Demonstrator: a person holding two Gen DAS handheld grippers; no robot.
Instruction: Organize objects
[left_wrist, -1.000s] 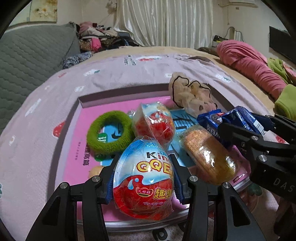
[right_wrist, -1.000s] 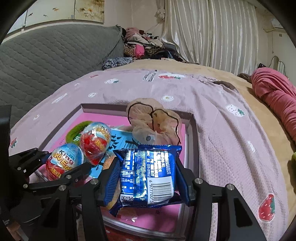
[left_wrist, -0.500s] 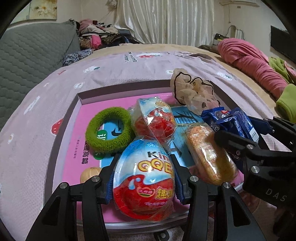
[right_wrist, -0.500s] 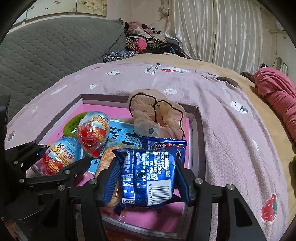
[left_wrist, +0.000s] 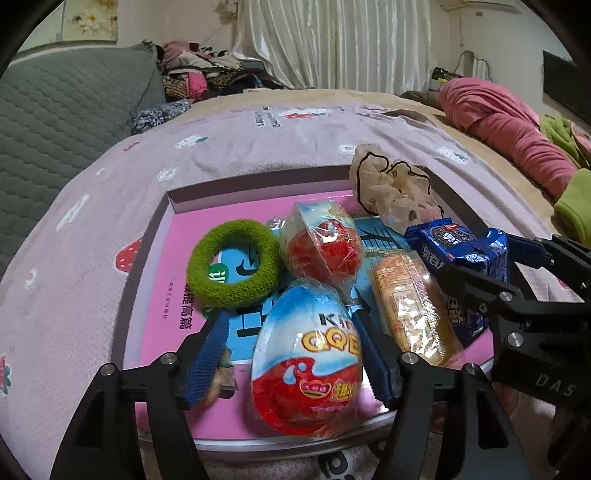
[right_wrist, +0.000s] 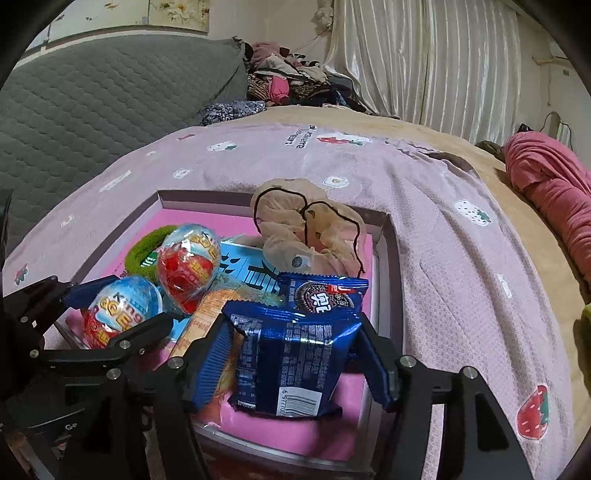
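Observation:
A red-and-blue wrapped chocolate egg (left_wrist: 306, 362) lies at the near edge of the pink-floored tray (left_wrist: 258, 181). My left gripper (left_wrist: 291, 362) straddles it with its jaws opening, and a gap shows at the left pad. A blue cookie packet (right_wrist: 295, 354) rests in the tray's near right corner (right_wrist: 388, 258). My right gripper (right_wrist: 291, 362) stands around it, jaws opening, its pads off the wrapper. Each gripper also shows in the other's view: the left gripper (right_wrist: 114, 314) and the right gripper (left_wrist: 506, 266).
Also in the tray are a green hair ring (left_wrist: 232, 264), a second egg (left_wrist: 321, 240), a clear cracker packet (left_wrist: 410, 306), another blue cookie packet (right_wrist: 321, 295) and a beige scrunchie (left_wrist: 391, 188). A purple blanket (right_wrist: 461, 258) surrounds the tray. A pink bundle (left_wrist: 509, 129) lies far right.
Both pairs of jaws have widened. The egg and the blue packet, gripped before, now sit loose in the tray between the fingers. Neither hand has shifted.

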